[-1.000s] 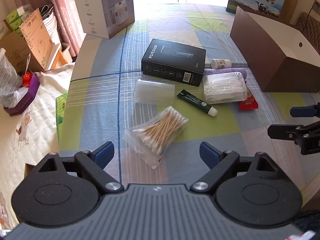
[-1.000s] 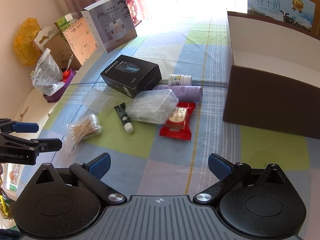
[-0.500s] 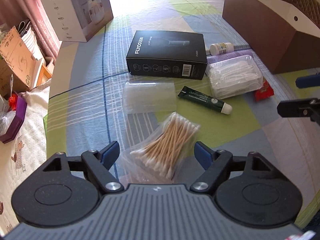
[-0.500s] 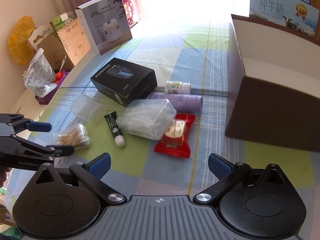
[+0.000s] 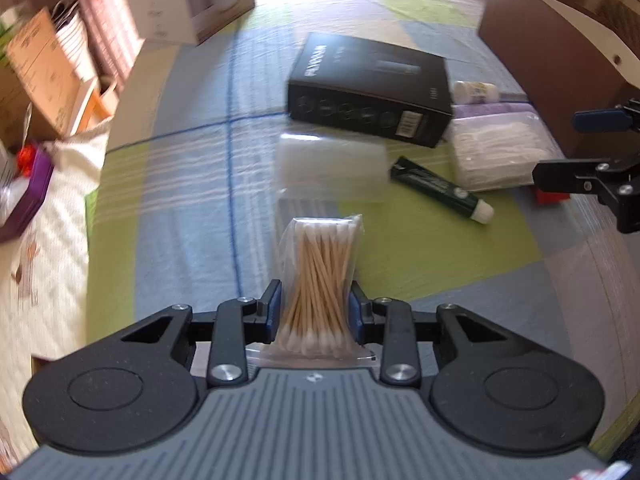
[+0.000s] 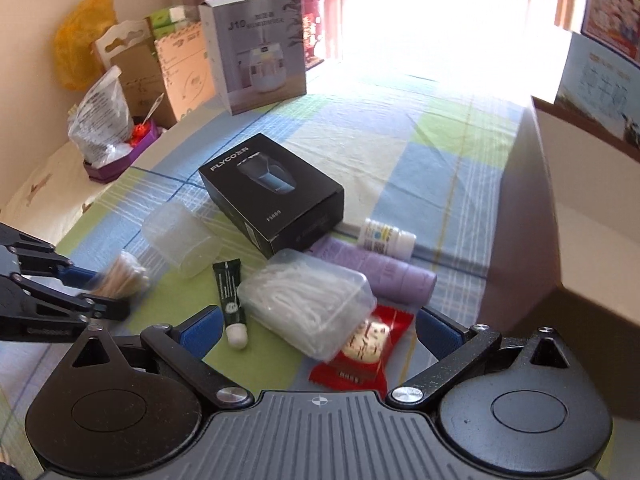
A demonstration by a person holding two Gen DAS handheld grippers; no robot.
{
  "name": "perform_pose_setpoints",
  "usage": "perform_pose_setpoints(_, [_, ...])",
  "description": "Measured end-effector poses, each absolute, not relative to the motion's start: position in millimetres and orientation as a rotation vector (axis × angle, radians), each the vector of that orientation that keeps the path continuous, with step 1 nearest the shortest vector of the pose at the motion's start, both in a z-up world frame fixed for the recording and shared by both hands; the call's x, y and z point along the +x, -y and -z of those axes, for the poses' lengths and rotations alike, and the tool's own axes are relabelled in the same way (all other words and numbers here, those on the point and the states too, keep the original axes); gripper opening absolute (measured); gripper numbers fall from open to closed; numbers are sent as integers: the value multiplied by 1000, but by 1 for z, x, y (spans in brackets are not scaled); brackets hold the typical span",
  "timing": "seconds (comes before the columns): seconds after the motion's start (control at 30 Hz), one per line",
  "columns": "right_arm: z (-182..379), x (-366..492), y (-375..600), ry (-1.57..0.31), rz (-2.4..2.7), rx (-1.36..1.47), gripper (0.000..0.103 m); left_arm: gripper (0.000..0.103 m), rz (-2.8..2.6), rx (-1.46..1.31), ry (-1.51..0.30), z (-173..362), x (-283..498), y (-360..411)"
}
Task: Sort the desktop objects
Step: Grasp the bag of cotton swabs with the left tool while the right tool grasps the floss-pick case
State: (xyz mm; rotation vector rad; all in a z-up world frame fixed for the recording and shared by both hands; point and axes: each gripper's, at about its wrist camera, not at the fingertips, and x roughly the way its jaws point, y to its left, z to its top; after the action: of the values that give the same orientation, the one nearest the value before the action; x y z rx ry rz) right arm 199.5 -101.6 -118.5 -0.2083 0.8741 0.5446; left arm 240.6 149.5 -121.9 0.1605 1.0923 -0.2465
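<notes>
My left gripper [image 5: 316,312] is shut on a clear bag of wooden cotton swabs [image 5: 320,276], which points away from me over the checked cloth. From the right wrist view the same bag of swabs [image 6: 120,278] sits in that gripper [image 6: 100,290] at the far left. My right gripper [image 6: 318,330] is open, low over a clear box of white picks [image 6: 308,300] and a red snack packet [image 6: 362,356]. A dark green tube [image 6: 230,294], a black Flycoo box [image 6: 276,190], a purple tube [image 6: 380,274] and a small white bottle [image 6: 384,238] lie close by.
A frosted plastic case [image 5: 334,170] lies beyond the swabs. A large open brown box [image 6: 576,240] stands at the right. A white humidifier carton [image 6: 256,48] stands at the back left, with cardboard boxes and bags [image 6: 104,120] off the table's left edge.
My left gripper moved down and forward onto the swab bag and shut on it. My right gripper moved forward and down over the clear box and red packet, staying open.
</notes>
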Motion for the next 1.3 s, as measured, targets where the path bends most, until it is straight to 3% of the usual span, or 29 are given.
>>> perform_pose_setpoints(0.17, [134, 213, 88, -863, -595, -324, 97, 29, 191, 89, -1128, 120, 241, -168])
perform_pose_setpoints(0.3, [144, 220, 84, -857, -671, -391, 75, 30, 163, 69, -1139, 120, 241, -175])
perform_pose_setpoints(0.53, [142, 202, 83, -905, -684, -452, 57, 30, 159, 77, -1153, 119, 235, -173])
perform_pose_setpoints(0.77, [148, 169, 80, -1066, -653, -394, 56, 30, 190, 87, -1173, 118, 228, -162])
perform_pose_setpoints(1.1, [145, 146, 102, -1121, -631, -287, 58, 33, 241, 105, -1193, 117, 217, -147])
perform_pose_setpoints(1.2, [141, 149, 99, -1085, -627, -281, 72, 44, 236, 104, -1195, 118, 218, -144])
perform_pose_setpoints(1.23, [141, 150, 97, -1071, -630, -291, 73, 52, 233, 98, -1198, 119, 219, -143])
perform_pose_setpoints(1.3, [142, 151, 91, -1053, -640, -314, 73, 57, 225, 97, -1199, 120, 221, -141])
